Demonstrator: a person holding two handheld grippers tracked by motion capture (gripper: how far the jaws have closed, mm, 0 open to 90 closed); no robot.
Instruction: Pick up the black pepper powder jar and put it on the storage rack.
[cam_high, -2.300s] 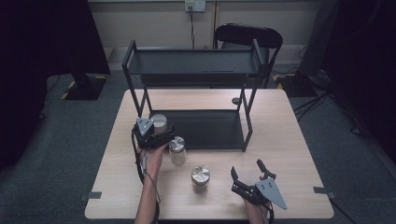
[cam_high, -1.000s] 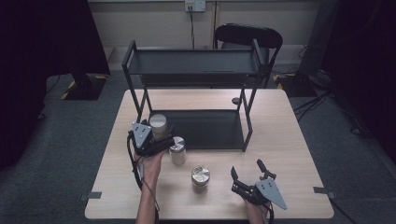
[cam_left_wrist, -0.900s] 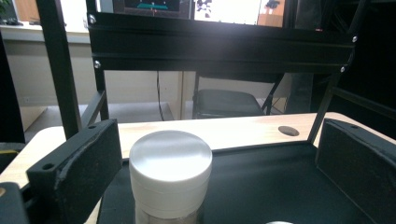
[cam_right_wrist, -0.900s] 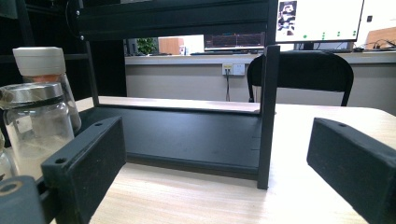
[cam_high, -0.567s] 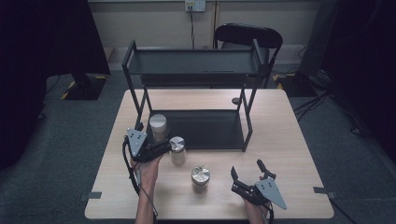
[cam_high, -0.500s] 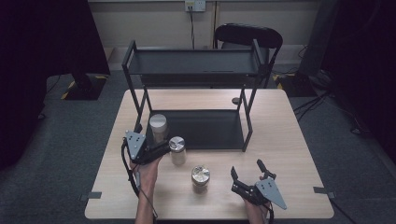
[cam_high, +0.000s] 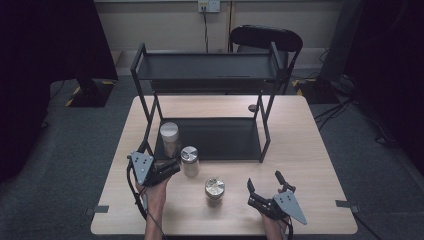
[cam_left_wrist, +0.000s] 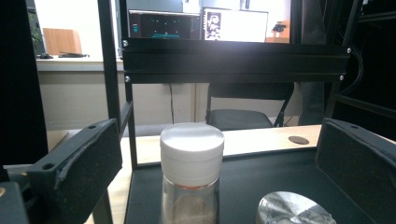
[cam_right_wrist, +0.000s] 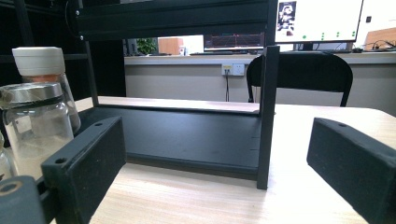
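Note:
A two-tier black rack (cam_high: 210, 70) stands on the wooden table (cam_high: 310, 165). A white-lidded jar (cam_high: 169, 136) sits on the left front corner of its lower shelf (cam_high: 225, 140). In front of it, on the table, is a silver-lidded jar (cam_high: 189, 160), and nearer still a third jar (cam_high: 215, 189). My left gripper (cam_high: 172, 169) is open just left of the silver-lidded jar, holding nothing. The left gripper view looks between its jaws at the white-lidded jar (cam_left_wrist: 192, 158) and the silver lid (cam_left_wrist: 289, 210). My right gripper (cam_high: 263, 181) is open near the front edge, right of the third jar.
A black chair (cam_high: 265, 40) stands behind the table. A small dark disc (cam_high: 252, 107) lies on the table behind the rack. In the right gripper view a rack post (cam_right_wrist: 267, 116) rises ahead, with the silver-lidded jar (cam_right_wrist: 35, 126) and the white-lidded jar (cam_right_wrist: 42, 65) at left.
My left gripper has drawn back from beside the white-lidded jar toward the table's front edge. The jars and the right gripper have stayed put.

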